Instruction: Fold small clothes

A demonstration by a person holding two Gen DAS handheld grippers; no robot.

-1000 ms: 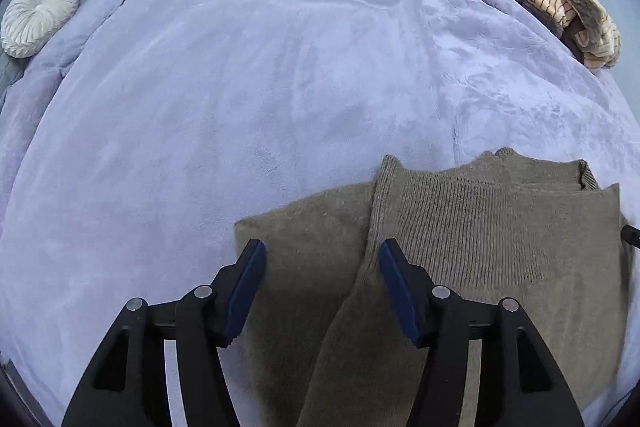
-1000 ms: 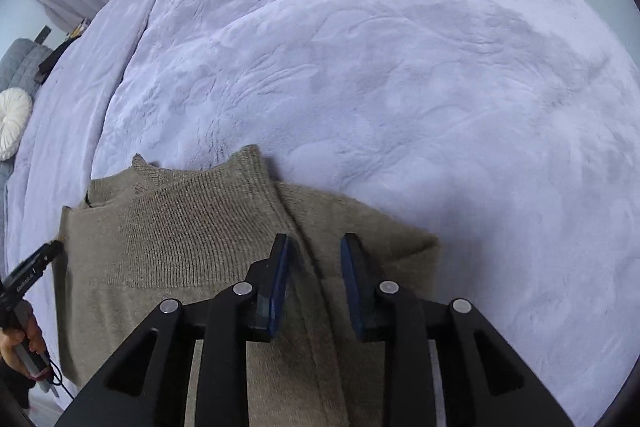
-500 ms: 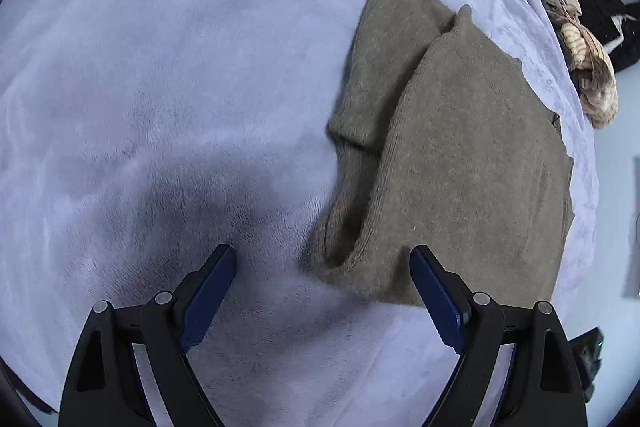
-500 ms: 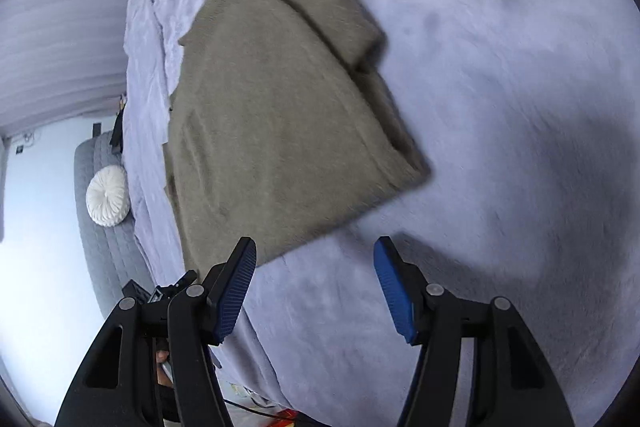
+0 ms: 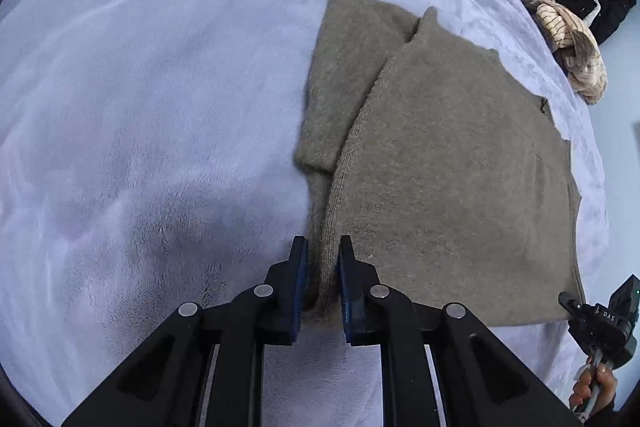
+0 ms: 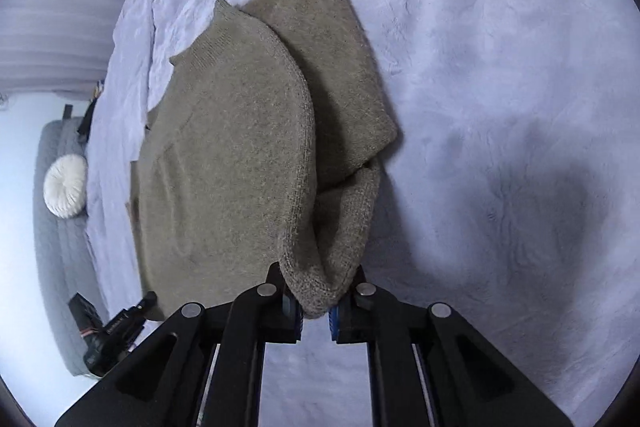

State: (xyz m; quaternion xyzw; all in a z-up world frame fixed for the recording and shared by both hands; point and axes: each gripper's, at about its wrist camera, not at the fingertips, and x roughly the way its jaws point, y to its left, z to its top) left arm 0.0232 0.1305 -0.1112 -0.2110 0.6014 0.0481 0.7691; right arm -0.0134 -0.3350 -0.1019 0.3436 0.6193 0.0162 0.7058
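On a lilac blanket point(image 5: 160, 107), the left gripper point(image 5: 323, 279) and right gripper point(image 6: 316, 301), wide apart half a second ago, have just closed on the near corners of the partly folded olive sweater point(image 5: 440, 167), seemingly ready for the next fold.

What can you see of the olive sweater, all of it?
The sweater is olive-brown knit, fuzzy, partly folded, lying flat on the lilac blanket. One sleeve is doubled back along its side, and ribbed edging shows at the hem. The left gripper has just closed on one near corner and the right gripper on the other, where the cloth bunches between the pads.
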